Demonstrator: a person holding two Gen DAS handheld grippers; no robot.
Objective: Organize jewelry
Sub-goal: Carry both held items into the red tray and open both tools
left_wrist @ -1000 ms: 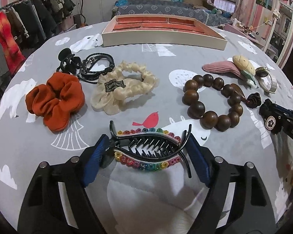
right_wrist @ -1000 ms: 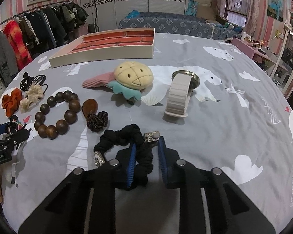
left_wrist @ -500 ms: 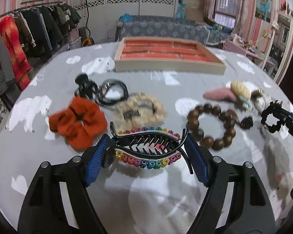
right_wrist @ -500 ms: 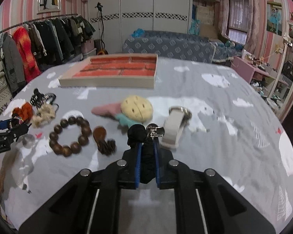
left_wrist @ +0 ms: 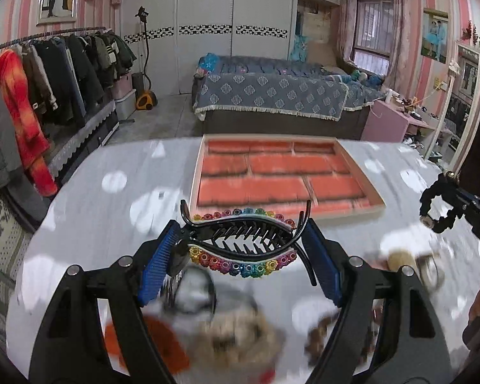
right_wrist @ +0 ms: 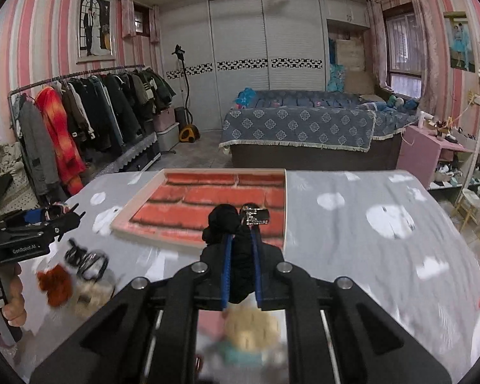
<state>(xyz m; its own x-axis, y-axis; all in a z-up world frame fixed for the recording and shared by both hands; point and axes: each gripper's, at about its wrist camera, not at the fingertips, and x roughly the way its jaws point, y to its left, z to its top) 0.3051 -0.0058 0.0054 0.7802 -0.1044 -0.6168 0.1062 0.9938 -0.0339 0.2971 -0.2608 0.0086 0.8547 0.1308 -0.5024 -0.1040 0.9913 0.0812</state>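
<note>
Now, far left on the grey patterned table [left_wrist: 89, 211], an orange scrunchie [left_wrist: 150, 342] lies blurred beside a cream one [left_wrist: 240, 336]. Above them the left gripper [left_wrist: 240, 240] is clamped across a black claw clip [left_wrist: 244, 240] trimmed with rainbow flowers, held clear of the cloth. Straight ahead sits the brick-lined tray [left_wrist: 284, 176]. Over on the right, the right gripper [right_wrist: 241, 240] is squeezed tight on a black scrunchie [right_wrist: 222, 220] with a silver tag, up in front of the tray.
</note>
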